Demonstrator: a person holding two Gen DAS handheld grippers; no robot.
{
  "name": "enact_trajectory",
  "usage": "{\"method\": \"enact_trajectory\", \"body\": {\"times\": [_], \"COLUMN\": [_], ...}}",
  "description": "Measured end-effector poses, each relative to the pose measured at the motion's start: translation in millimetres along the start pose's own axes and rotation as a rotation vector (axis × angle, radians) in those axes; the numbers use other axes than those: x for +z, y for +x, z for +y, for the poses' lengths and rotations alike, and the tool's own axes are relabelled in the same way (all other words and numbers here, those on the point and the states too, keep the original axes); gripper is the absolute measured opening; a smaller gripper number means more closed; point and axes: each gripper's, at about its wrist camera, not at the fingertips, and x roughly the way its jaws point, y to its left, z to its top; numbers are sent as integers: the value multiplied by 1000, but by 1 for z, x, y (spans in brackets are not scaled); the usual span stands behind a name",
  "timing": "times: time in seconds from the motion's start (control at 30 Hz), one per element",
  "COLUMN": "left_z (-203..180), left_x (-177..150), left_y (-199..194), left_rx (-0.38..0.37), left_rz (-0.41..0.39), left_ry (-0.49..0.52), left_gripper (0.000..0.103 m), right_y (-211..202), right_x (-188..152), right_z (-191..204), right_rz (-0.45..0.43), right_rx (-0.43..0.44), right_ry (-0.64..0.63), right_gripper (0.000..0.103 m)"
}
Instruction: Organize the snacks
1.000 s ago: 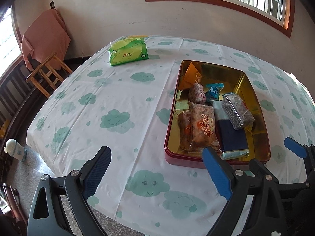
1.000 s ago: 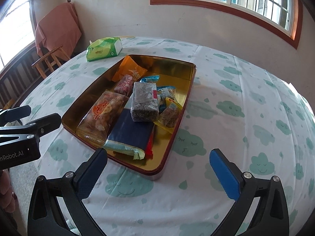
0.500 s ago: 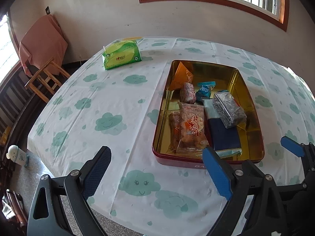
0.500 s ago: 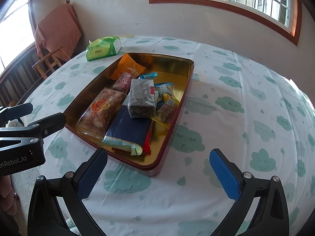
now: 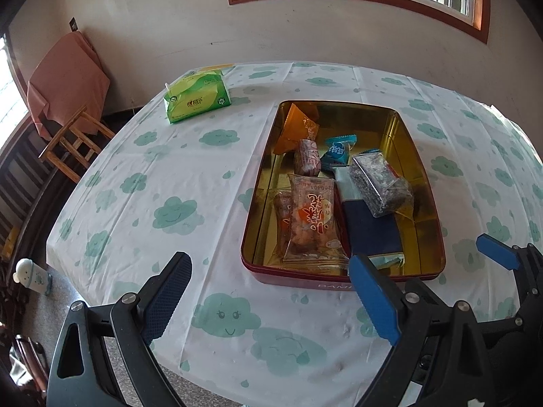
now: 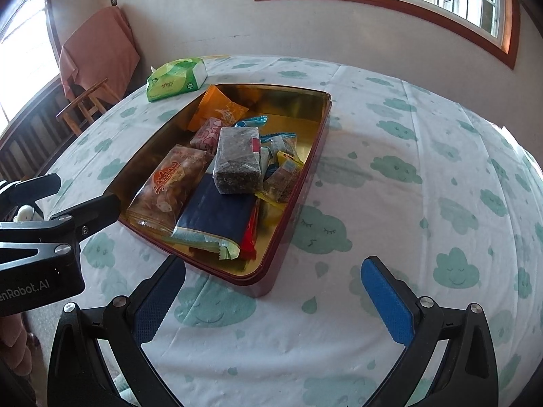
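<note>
Bench [image 5: 217,183]: round, covered by a white cloth printed with teal clouds.

Tin tray [image 5: 420,183]: rectangular, gold inside, dark red outside; stands on the bench toward its near edge, lengthwise away from the cameras. Holds all the snacks.

Contents of tray:
- Orange packet [image 5: 293,129], at the far left corner, leaning on the wall.
- Pink-patterned wrapped sweet [image 5: 307,157], just in front of the orange packet.
- Blue candy wrapper [image 5: 337,149], beside the pink sweet, toward the middle.
- Clear bag of brown snacks with red lettering [image 5: 312,218], along the near left side, flat.
- Dark navy packet [image 6: 217,213], near edge of the tray, beside the clear bag; a red packet [image 6: 249,237] shows under its right side.
- Dark block in clear wrap [image 6: 237,159], possibly seaweed or black sesame; resting on top of the navy packet, tilted.
- Small yellow-edged packet [image 6: 283,176], touching the block's right side.

Green tissue pack [image 5: 197,96]: far left edge of the bench, well apart from the tray.

Wooden chair [image 5: 73,142] with pink cloth [image 5: 66,78]: off the bench, by the wall.

Left hand-held gripper [image 5: 271,298]: spread wide, holding nothing, above the near edge of the bench, in front of the tray.

Right hand-held gripper [image 6: 271,302]: spread wide, holding nothing, above the near edge, at the tray's near right corner.
</note>
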Motion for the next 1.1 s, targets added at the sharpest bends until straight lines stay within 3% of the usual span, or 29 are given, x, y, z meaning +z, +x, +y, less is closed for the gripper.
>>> {"method": "enact_trajectory", "body": {"times": [1.1], "left_z": [-9], "left_x": [2], "left_y": [3], "left_rx": [-54], "left_rz": [19], "left_ry": [-1], "left_gripper": [93], "right_y": [4], "right_x": [-4], "right_z": [-6], "right_rz": [22], "right_rx": [-2], "right_ry": [3], "right_gripper": [103]}}
